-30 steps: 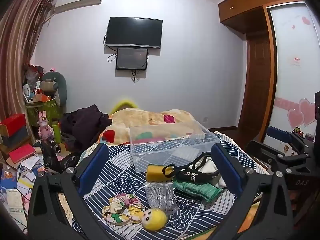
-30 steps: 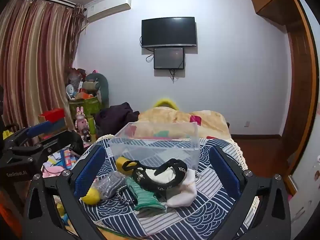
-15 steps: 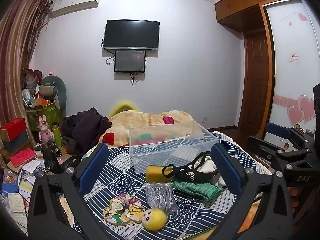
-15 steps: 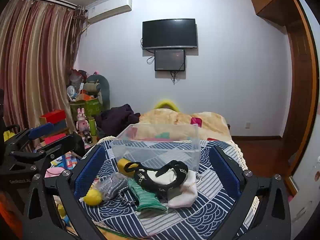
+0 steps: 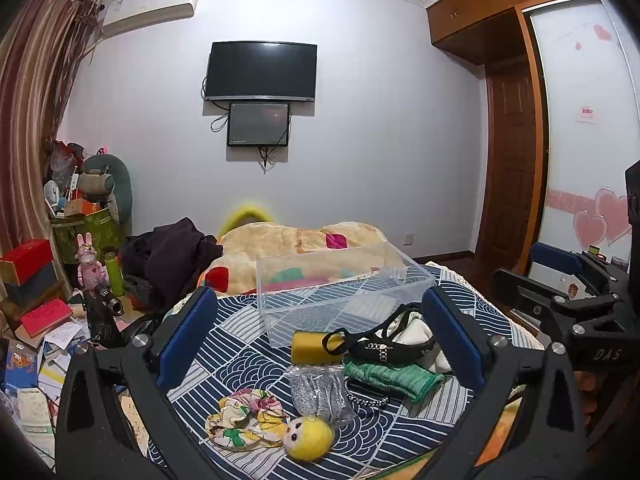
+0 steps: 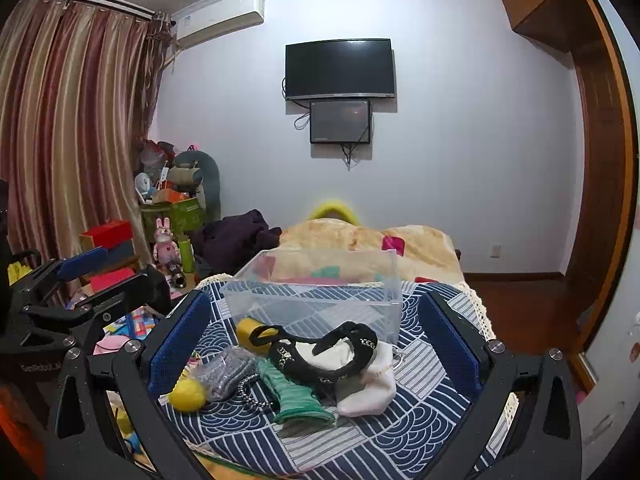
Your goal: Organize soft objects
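Note:
A clear plastic box (image 5: 340,284) (image 6: 316,284) stands empty on the blue patterned bedspread (image 5: 240,344). In front of it lie a yellow roll (image 5: 306,347), a black studded strap (image 5: 376,346) (image 6: 320,352), a white cloth (image 6: 372,380), a green knit piece (image 5: 388,376) (image 6: 296,396), a grey glittery pouch (image 5: 316,390) (image 6: 224,368) and a yellow-haired doll (image 5: 272,426). My left gripper (image 5: 320,332) is open and empty above the pile. My right gripper (image 6: 312,340) is open and empty above the pile.
A beige blanket (image 5: 300,244) and dark clothes (image 5: 172,252) lie behind the box. Cluttered boxes, books and a pink toy rabbit (image 5: 90,264) fill the floor at the left. A wooden door (image 5: 508,168) and wardrobe stand at the right.
Both views have shifted slightly upward and back; the objects on the bed have not moved. Both grippers stay open.

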The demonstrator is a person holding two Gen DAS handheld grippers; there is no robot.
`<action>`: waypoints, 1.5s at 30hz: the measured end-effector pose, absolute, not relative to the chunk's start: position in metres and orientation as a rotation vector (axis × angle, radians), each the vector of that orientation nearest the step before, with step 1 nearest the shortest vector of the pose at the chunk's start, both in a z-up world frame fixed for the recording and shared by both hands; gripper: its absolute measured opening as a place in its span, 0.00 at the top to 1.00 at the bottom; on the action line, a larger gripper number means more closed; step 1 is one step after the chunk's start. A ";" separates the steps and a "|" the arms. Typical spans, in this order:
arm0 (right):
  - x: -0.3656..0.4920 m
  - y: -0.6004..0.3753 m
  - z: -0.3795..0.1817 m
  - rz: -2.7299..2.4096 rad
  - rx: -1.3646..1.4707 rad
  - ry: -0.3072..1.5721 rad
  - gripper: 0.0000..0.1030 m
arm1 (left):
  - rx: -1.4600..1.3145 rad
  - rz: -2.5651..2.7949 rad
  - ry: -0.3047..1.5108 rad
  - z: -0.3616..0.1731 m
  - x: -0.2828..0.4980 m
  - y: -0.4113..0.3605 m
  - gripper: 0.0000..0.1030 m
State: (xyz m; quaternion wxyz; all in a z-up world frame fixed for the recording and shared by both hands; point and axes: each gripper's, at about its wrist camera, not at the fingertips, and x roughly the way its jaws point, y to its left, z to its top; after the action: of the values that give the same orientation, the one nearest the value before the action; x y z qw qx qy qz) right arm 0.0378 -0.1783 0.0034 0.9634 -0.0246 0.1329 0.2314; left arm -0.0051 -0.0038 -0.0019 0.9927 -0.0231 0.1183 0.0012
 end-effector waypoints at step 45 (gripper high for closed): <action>0.034 -0.173 0.010 0.481 -0.046 0.271 0.00 | -0.044 -0.005 0.233 -0.002 -0.006 -0.004 0.00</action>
State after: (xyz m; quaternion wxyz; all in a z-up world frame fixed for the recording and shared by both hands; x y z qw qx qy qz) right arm 0.0338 -0.1730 0.0096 0.9619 -0.0227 0.1336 0.2373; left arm -0.0056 -0.0043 -0.0020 0.9930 -0.0219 0.1164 -0.0027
